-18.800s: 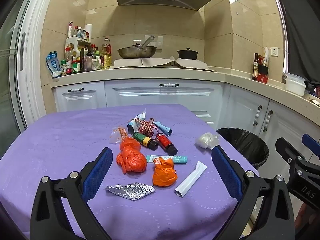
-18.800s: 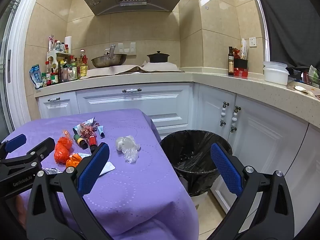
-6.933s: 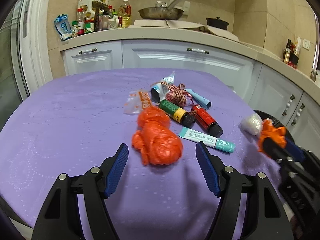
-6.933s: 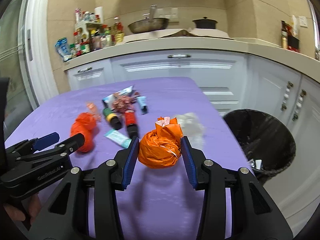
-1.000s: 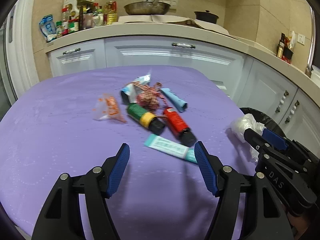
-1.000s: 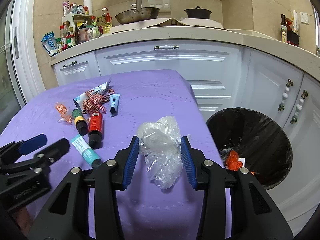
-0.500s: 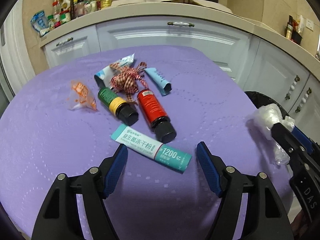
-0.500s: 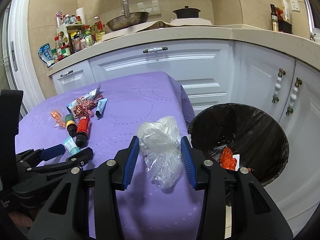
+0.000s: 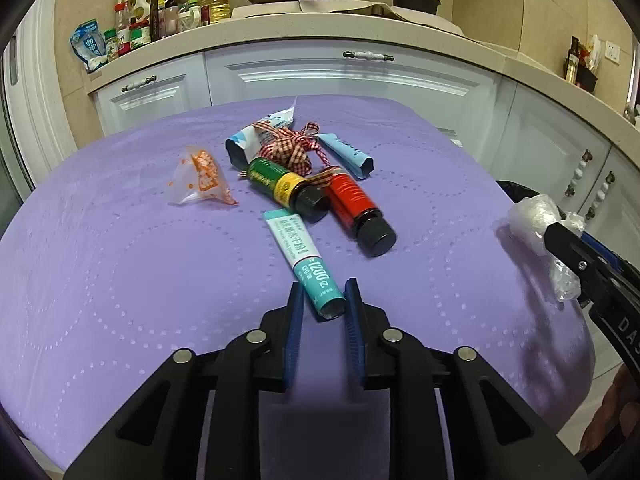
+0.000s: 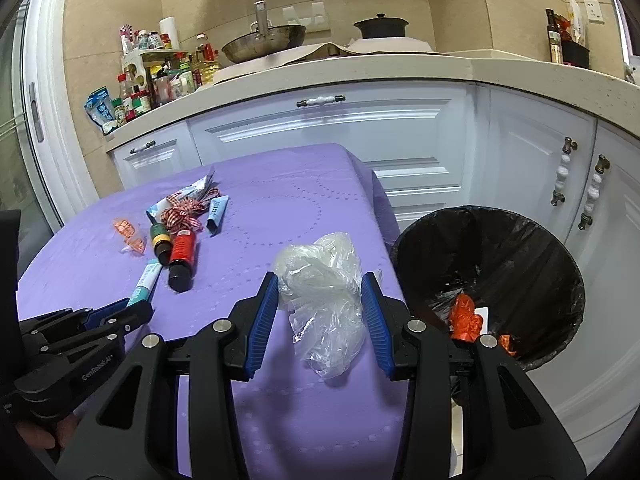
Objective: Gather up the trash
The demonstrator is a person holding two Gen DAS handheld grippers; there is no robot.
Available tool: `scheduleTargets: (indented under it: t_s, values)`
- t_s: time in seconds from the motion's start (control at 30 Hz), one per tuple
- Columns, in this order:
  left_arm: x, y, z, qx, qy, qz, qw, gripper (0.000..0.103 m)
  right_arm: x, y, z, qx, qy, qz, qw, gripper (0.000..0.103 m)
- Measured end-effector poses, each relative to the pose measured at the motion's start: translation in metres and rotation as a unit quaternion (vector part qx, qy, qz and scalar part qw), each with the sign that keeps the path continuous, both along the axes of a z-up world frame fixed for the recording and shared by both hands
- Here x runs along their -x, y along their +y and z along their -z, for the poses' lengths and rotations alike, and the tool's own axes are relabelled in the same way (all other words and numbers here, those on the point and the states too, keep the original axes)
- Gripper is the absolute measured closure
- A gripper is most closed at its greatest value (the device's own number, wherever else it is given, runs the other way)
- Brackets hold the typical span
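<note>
A teal sachet (image 9: 300, 248) lies on the purple tablecloth (image 9: 120, 280). Its near end is between the blue pads of my left gripper (image 9: 323, 296), whose jaws are closing and squeezing it. Behind it lie a red bottle (image 9: 352, 204), a green bottle (image 9: 280, 182), a checked ribbon (image 9: 292, 146), a blue sachet (image 9: 346, 152) and an orange wrapper (image 9: 200, 176). My right gripper (image 10: 320, 292) is shut on a crumpled clear plastic bag (image 10: 324, 280), held above the table's right edge beside the black-lined trash bin (image 10: 520, 248). The bag (image 9: 532, 216) also shows at the right of the left wrist view.
Orange bags (image 10: 464, 316) and other scraps lie in the bin, which stands on the floor against white cabinets (image 10: 400, 128). The left gripper (image 10: 138, 308) shows at the lower left of the right wrist view. The counter behind holds bottles, a wok and a pot.
The left gripper's jaws went from wide apart to closed in on the teal sachet's near end as it moved in lower. The right gripper keeps the plastic bag, now nearer the bin.
</note>
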State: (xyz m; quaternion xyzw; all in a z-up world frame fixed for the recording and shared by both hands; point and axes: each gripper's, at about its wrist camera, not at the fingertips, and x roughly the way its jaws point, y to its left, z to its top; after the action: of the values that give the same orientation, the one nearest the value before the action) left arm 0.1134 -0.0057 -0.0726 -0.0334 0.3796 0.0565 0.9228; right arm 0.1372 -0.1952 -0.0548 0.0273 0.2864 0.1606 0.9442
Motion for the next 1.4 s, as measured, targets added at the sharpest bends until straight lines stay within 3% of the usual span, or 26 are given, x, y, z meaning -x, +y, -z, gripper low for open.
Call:
scheduleTargets:
  t_s: [0.13, 0.2, 0.27, 0.37, 0.43, 0.5, 0.6, 0.97, 1.4]
  values:
    - [0.004, 0.005, -0.001, 0.015, -0.003, 0.0, 0.9999, 0.079, 0.004, 0.007, -0.001, 0.004, -0.001, -0.003, 1.0, 0.062]
    - [0.004, 0.007, -0.002, 0.022, -0.007, -0.006, 0.9997, 0.062, 0.005, 0.01, -0.001, 0.006, -0.001, -0.004, 1.0, 0.062]
    - [0.003, 0.009, -0.003, 0.022, -0.016, -0.017, 0.9995, 0.053, 0.005, 0.012, -0.002, 0.008, -0.002, -0.005, 1.0, 0.062]
    - [-0.001, 0.011, -0.003, 0.03, -0.018, -0.018, 0.9992, 0.052, 0.005, 0.015, -0.002, 0.01, -0.001, -0.006, 1.0, 0.062]
    - [-0.004, 0.014, -0.001, 0.04, -0.016, -0.021, 0.9988, 0.059, 0.005, 0.016, -0.002, 0.011, 0.0, -0.007, 1.0, 0.062]
    - [-0.005, 0.016, 0.001, 0.044, -0.01, -0.02, 0.9988, 0.075, 0.006, 0.017, -0.002, 0.013, 0.0, -0.006, 1.0, 0.062]
    - [-0.004, 0.016, 0.001, 0.043, -0.014, -0.012, 0.9989, 0.089, 0.006, 0.018, -0.002, 0.014, 0.0, -0.005, 1.0, 0.062]
    - [0.015, 0.028, -0.005, 0.04, -0.027, -0.006, 0.9988, 0.095, 0.012, 0.023, -0.003, 0.013, -0.003, -0.012, 1.0, 0.062]
    - [0.023, 0.019, -0.037, 0.042, -0.07, 0.017, 0.9965, 0.096, 0.021, 0.012, -0.02, 0.015, -0.027, 0.003, 1.0, 0.062]
